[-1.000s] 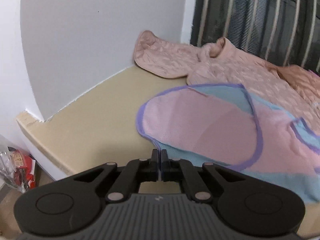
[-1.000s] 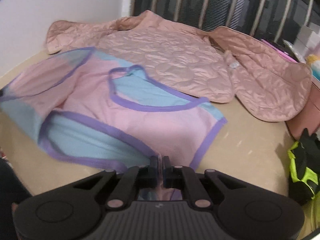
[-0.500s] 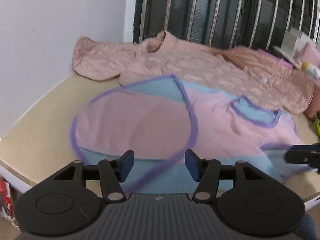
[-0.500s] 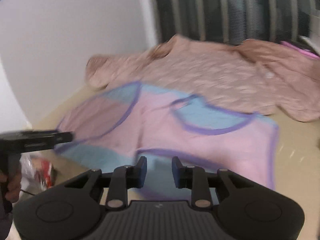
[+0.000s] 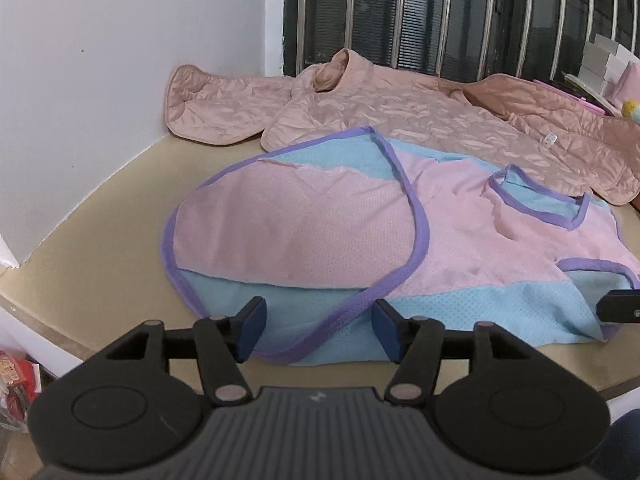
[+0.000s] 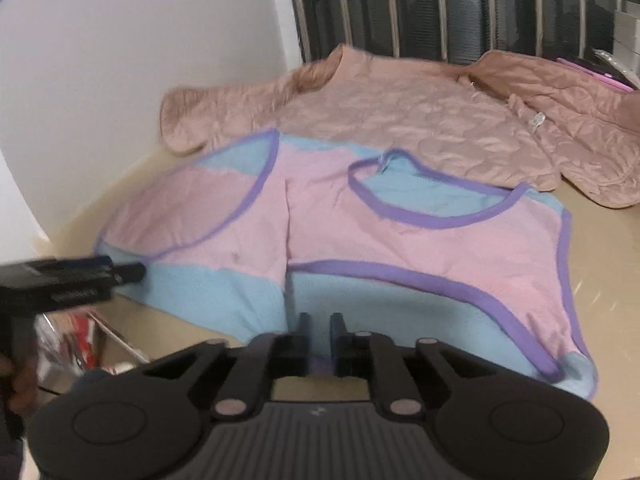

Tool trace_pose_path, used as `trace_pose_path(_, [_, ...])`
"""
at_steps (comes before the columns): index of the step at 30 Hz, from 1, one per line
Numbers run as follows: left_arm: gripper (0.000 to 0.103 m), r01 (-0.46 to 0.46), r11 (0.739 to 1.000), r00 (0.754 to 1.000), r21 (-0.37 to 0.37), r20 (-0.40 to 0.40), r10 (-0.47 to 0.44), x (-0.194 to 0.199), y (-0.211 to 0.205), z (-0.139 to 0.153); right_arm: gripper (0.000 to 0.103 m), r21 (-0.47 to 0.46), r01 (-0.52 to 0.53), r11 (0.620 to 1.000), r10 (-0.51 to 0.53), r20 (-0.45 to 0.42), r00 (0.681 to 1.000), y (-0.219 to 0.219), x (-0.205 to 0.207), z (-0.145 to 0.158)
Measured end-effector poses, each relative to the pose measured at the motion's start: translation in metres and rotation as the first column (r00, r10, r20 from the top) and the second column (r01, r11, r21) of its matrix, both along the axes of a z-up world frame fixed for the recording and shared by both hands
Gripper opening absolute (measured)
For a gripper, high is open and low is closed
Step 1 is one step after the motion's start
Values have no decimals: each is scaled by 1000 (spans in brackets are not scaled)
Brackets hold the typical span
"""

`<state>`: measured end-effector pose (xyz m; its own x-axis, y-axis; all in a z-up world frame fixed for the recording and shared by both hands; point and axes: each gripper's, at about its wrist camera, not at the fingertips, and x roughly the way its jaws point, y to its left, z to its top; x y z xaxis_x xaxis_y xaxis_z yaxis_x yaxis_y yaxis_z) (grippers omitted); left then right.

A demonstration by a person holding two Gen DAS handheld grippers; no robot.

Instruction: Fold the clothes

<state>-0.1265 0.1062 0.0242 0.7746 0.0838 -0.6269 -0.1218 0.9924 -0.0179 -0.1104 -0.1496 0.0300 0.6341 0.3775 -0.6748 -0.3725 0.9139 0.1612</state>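
Observation:
A pink and light-blue top with purple trim (image 5: 320, 232) lies on the beige table, its left side folded over the body; it also shows in the right wrist view (image 6: 400, 240). My left gripper (image 5: 318, 332) is open wide and empty, low over the top's near blue hem. My right gripper (image 6: 319, 328) is open by a narrow gap at the near hem, with blue cloth behind the gap; nothing is clamped. Each gripper shows at the edge of the other's view.
A quilted pink jacket (image 5: 420, 120) lies spread behind the top, against the white wall (image 5: 120, 60) and the barred window (image 5: 480, 20). The table's front edge (image 5: 60, 332) is close below both grippers. Boxes and small items sit at the far right (image 5: 608, 68).
Both grippers were shut a second ago and have opened, letting go of the top. Both have pulled back and turned, so the whole top now lies flat in view.

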Motion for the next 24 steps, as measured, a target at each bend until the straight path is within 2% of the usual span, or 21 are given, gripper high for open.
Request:
trace_pose_path(1, [63,-4,1000,1000,2,10,4,-2,-1,-1,19,4,2,1000,-2,6,1000,-3,-1,2])
trace_pose_path(5, [74,-3,1000,1000,21,27,2,-4,-8,-4,19,-33,22,999,-22,0,1000,-6,1,0])
trace_pose_path(9, [76,5,1000,1000,20,20,-5,-1,-9,-4,20,-33,40,999,-41,-9,999,-4,1,-3])
trace_pose_path(15, [76,-2,1000,1000,3,17,2,0,-7,-2,25,-52,40,998,-38,38,999,3,-4,4])
trace_pose_path(17, [76,-14,1000,1000,5,19,14,4,-7,2,36,-51,56,997,-53,59,997,1,-4,7])
trace_pose_path(19, [76,-9,1000,998,0,65,9,9,-9,14,41,-48,89,995,-84,96,992,0,-3,10])
trace_pose_path(21, [90,-4,1000,989,-26,149,8,17,-12,25,48,-53,130,990,-123,126,984,-2,3,13])
trace_pose_path(22, [103,-2,999,984,-42,179,9,25,-13,25,56,-55,151,987,-142,141,980,-2,6,15])
trace_pose_path(24, [102,16,999,986,-32,164,-10,49,-18,20,67,-49,199,979,-186,200,962,-3,15,15])
